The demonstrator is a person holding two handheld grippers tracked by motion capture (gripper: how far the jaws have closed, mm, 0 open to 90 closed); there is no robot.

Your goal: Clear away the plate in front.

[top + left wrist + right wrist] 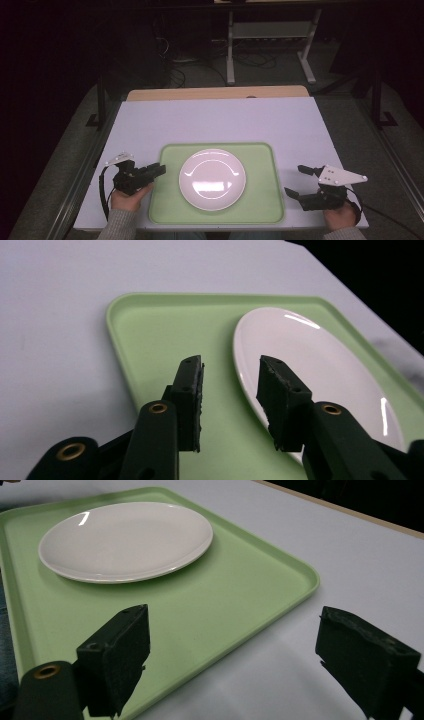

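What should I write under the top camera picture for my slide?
Two open grippers, left gripper and right gripper, flank a white plate on a green tray.

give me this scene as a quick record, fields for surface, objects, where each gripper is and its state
surface: white table
tray: green, near edge of the table, centred
plate: white, empty, on the tray
left gripper: held in a hand at the tray's left edge, fingers apart over the tray beside the plate, holding nothing
right gripper: held in a hand right of the tray, fingers wide apart around the tray's edge, holding nothing
contact: neither gripper visibly touches the plate
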